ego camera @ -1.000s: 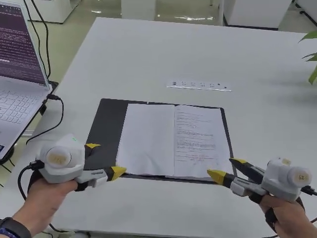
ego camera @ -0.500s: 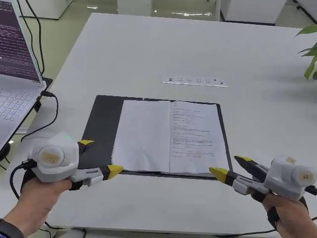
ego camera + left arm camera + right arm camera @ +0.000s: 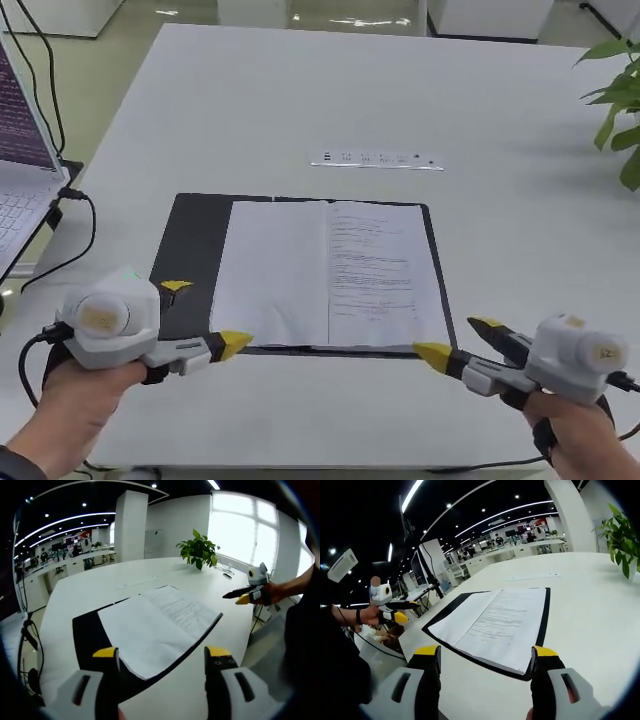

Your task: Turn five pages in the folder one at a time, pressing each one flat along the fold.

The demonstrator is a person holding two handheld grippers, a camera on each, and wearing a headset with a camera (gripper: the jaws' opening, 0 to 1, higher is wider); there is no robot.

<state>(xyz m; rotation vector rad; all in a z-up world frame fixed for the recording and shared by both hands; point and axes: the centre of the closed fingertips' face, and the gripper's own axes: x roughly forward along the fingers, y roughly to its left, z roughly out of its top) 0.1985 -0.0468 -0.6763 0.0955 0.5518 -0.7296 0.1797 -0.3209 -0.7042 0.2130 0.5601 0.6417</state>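
A black folder (image 3: 190, 262) lies open on the white table (image 3: 300, 110), a blank white page (image 3: 270, 272) on its left and a printed page (image 3: 380, 275) on its right. My left gripper (image 3: 205, 315) hovers open at the folder's near left corner, nothing between its yellow-tipped fingers (image 3: 106, 653). Open too, my right gripper (image 3: 458, 340) hangs just off the near right corner. The folder (image 3: 90, 635) lies ahead of the left jaws, and the printed page (image 3: 507, 622) ahead of the right jaws.
A power strip (image 3: 375, 160) is set into the table beyond the folder. A laptop (image 3: 20, 170) with a trailing cable (image 3: 75, 215) sits at the left edge. A potted plant (image 3: 615, 95) stands at the far right. Bare table surrounds the folder.
The head camera has shifted, so the folder sits a little further left in view. Both grippers stay open near the folder's near corners, with nothing taken hold of.
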